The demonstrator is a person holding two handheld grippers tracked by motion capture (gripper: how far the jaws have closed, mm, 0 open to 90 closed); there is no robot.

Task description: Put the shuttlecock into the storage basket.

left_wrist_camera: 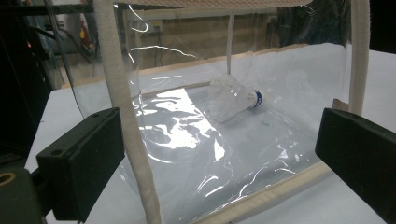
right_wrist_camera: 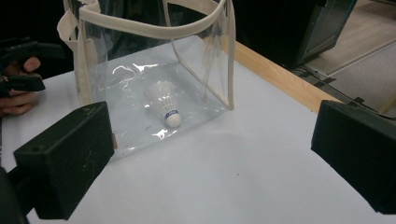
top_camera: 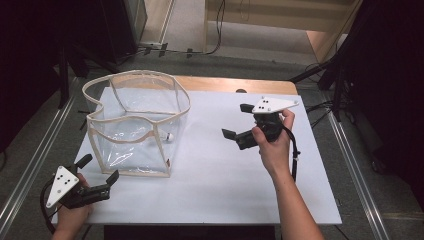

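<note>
1. Nearest the person, the left gripper (top_camera: 100,175) hovers over the front left corner of the white table (top_camera: 225,190), its jaws spread wide and holding nothing. In the left gripper view they frame the near wall of the clear bag (left_wrist_camera: 187,154), with one cream edge strip (left_wrist_camera: 126,116) just ahead of the left jaw.

2. That clear bag (top_camera: 135,130) stands upright on the left half of the table, its mouth open to the top and its cream handle looping over the rim.

3. A shuttlecock (right_wrist_camera: 164,103) lies on its side on the bag's floor, cork end toward the right gripper's camera and feathers away. It looks like the thing to be fetched.

4. Farther back on the right, the right gripper (top_camera: 237,120) hovers well apart from the bag, jaws likewise wide and empty, aimed at it.

5. To do this well, I judge the left gripper should pinch a stiff cream strip or the rim, not the slippery film, and steady the bag.

6. The right one should then come in from above through the mouth, since the side wall bars a straight approach, and close gently across the cork to spare the feathers.
</note>
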